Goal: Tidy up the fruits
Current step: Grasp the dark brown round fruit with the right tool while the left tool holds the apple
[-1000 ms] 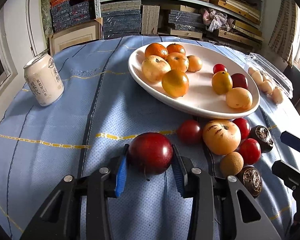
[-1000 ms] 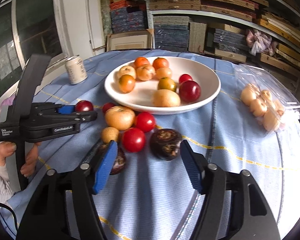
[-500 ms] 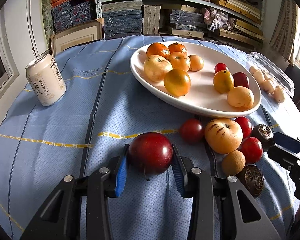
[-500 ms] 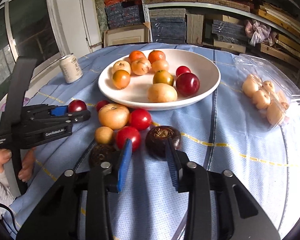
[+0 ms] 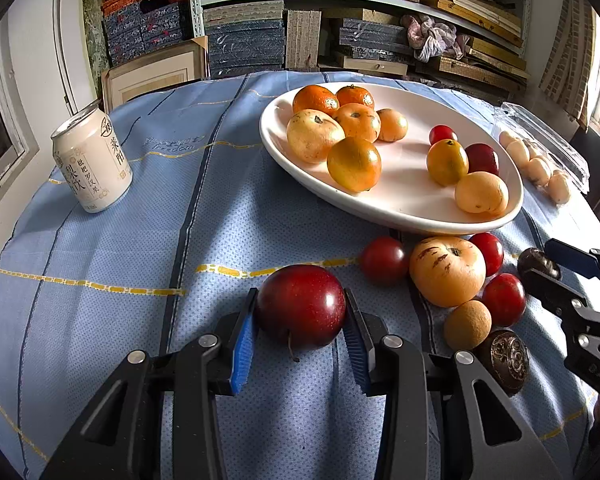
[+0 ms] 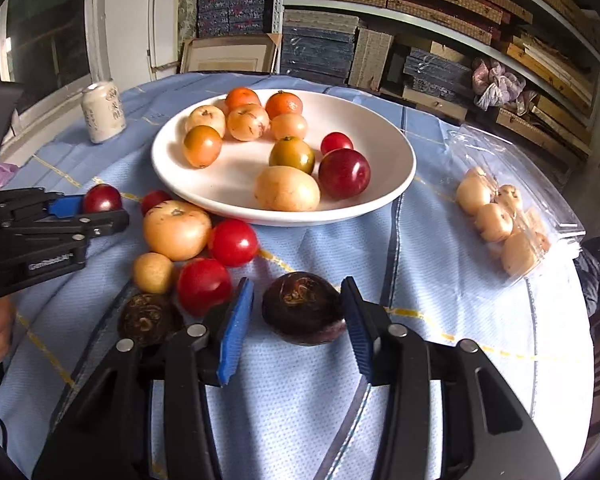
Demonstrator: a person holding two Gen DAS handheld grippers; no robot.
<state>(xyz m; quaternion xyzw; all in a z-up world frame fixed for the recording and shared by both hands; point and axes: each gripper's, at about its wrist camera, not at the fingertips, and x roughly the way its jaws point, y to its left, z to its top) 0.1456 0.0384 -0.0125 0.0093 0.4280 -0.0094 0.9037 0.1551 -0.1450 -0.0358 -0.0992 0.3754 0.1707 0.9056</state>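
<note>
The left tool (image 5: 300, 320) clamps a dark red plum (image 5: 301, 306) at lower centre; the right tool (image 6: 298, 316) straddles a brown fruit (image 6: 303, 308) without quite pinching it. Both likely go to the plate (image 6: 380, 200) next.

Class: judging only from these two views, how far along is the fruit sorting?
Done: several fruits lie in the white plate. In hand: left gripper clamps a dark red plum; right gripper brackets a dark brown fruit. Left: loose fruits, like the red tomato, on the cloth.
</note>
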